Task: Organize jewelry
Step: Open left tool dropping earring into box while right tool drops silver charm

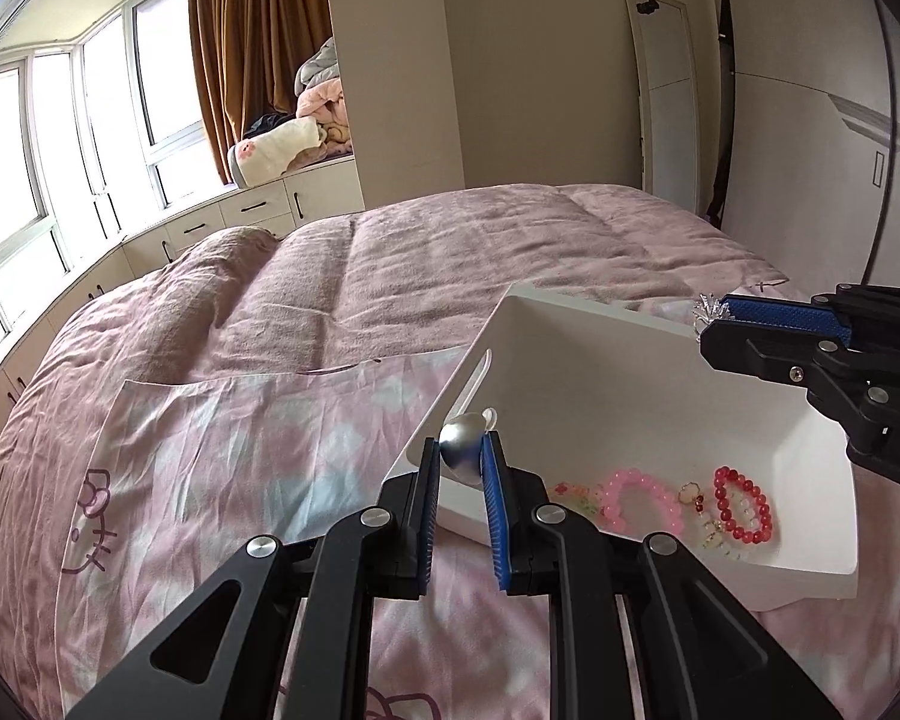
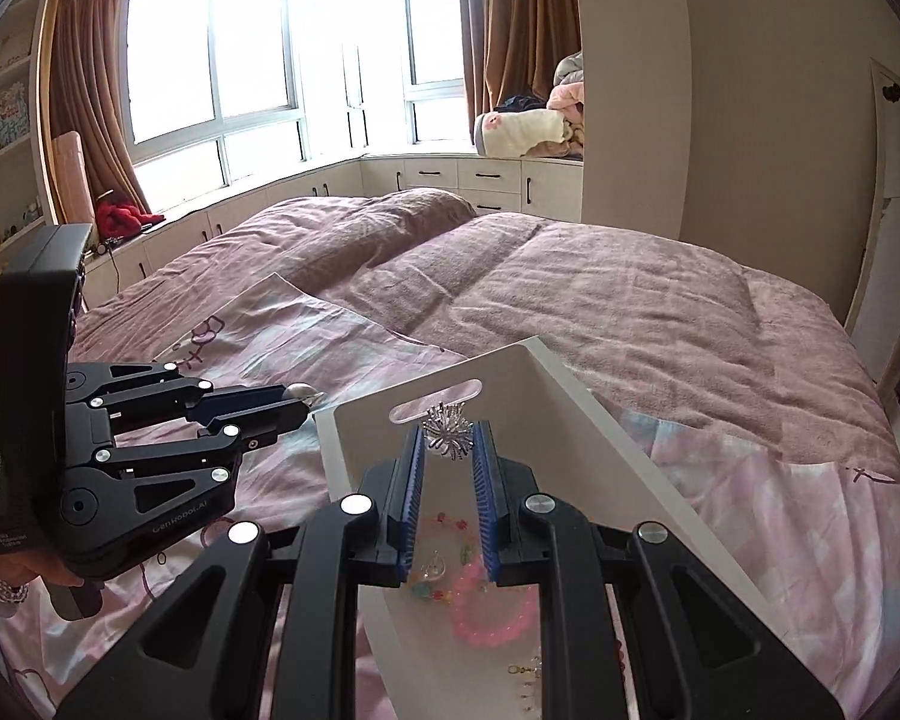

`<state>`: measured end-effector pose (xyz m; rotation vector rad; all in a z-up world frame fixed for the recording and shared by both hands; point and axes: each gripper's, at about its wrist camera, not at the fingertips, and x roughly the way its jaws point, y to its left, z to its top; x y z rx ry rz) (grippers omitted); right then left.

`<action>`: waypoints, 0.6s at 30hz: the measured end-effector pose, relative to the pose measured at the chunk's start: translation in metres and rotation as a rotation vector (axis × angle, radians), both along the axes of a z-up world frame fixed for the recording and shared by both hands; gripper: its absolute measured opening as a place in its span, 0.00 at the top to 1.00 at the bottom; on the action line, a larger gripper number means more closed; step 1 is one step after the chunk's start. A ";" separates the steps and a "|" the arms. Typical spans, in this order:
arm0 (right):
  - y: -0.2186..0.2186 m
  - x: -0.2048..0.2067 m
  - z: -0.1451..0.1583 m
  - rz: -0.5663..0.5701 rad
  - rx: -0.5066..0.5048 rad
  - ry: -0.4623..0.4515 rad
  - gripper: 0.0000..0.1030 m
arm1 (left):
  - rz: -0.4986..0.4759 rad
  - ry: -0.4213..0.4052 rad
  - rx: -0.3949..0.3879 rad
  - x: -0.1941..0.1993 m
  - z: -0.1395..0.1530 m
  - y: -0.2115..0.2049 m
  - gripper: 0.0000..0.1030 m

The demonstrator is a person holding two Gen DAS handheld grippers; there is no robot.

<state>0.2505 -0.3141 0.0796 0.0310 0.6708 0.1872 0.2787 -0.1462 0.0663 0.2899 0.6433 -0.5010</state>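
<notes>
Our left claw [image 1: 462,462] is clamped on a pearl earring [image 1: 461,450], held above the near corner of the white tray [image 1: 570,360] on the bed [image 1: 450,252]. Our right claw [image 2: 447,441] pinches a spiky silver ornament [image 2: 447,435] over the tray's far end. A pink bead bracelet [image 1: 642,507] and a red bead bracelet [image 1: 744,504] lie inside the tray.

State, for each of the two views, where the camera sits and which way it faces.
Left wrist: sits on the left gripper, looking along its fingers at a pearl piece and the white tray; the right gripper shows.
Right wrist: sits on the right gripper, facing the windows; holds a silver ornament.
Shared: tray, pink bracelet, bed.
</notes>
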 end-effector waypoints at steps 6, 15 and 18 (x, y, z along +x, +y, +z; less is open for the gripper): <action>-0.033 -0.005 -0.008 -0.049 0.015 0.018 0.83 | -0.033 0.002 0.005 -0.002 -0.002 -0.033 0.81; -0.059 -0.013 -0.035 -0.061 -0.001 0.065 0.84 | -0.089 0.030 0.060 -0.008 -0.020 -0.082 0.81; -0.061 -0.016 -0.042 -0.044 -0.023 0.079 0.84 | -0.104 0.048 0.067 -0.008 -0.025 -0.094 0.81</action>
